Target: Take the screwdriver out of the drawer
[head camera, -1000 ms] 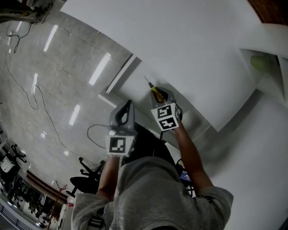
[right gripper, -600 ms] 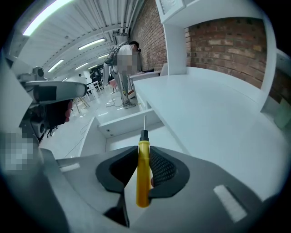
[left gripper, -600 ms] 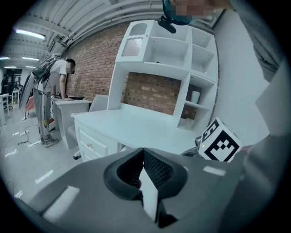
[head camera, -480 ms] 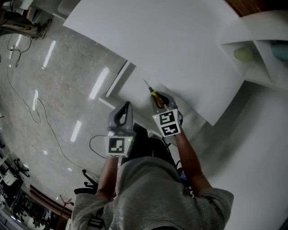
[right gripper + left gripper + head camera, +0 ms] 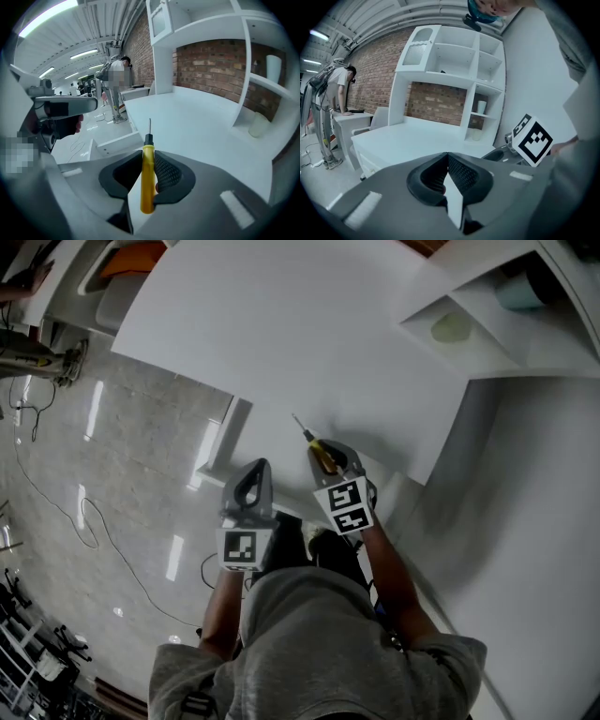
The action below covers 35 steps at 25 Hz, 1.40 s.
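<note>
- The right gripper (image 5: 149, 157) is clamped on the yellow handle of the screwdriver (image 5: 147, 180). The handle lies along the jaws, and the black collar and metal shaft project forward past the fingertips.
- The pads bear on a narrow, smooth, round handle. Judged risk: if the clamp eases, the tool may slide forward or roll between the pads.
- The butt of the handle sits deep in the throat of the jaws. A knock on the shaft would likely lever the handle out of line instead of pushing it home.
- The left gripper (image 5: 448, 161) has its jaws together with nothing between them. In the head view it hangs just beside the right gripper (image 5: 330, 457), on that gripper's left. A careless swing of either hand could bring them into contact and jar the screwdriver (image 5: 319, 450).
- The open drawer (image 5: 110, 143) lies ahead of and below the shaft tip, to its left. The tool appears clear of it, so a dropped tool would fall into the drawer or onto the floor beside it.
- The desk (image 5: 197, 122) spreads ahead and to the right. A fast descent, tip first, could gouge its white top.
- The shelf unit (image 5: 253, 47) stands beyond, well apart from the tool, and poses no present hazard.
</note>
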Tool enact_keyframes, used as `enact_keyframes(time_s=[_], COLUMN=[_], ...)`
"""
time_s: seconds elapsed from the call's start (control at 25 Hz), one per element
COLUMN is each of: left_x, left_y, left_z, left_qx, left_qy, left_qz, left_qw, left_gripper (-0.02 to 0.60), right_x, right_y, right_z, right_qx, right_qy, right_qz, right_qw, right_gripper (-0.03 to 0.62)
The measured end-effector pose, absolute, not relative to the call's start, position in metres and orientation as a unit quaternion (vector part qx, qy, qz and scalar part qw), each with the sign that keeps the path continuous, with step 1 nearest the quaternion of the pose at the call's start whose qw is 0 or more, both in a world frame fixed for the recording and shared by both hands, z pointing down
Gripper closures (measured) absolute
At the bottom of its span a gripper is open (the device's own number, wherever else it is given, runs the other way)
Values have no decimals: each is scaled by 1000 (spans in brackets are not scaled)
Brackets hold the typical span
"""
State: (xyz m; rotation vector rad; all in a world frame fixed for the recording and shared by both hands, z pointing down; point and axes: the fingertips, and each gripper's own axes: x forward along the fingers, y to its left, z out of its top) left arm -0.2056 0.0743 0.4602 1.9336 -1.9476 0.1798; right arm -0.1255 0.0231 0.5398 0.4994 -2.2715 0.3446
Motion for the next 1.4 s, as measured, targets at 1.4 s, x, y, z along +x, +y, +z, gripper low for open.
enact_keyframes(time_s=[1.4], left_x=[46], left_y=[-54], left_z=[401], left_qx=[855], left_qy=[-489], left_qz=[114], left_qw=[130], left_gripper=[569], right_x=[166], right_y=[-69], right_z=[465], right_qx=[480], right_qy=[-796], right_qz=[235], right_qw=[283], right_gripper=[513])
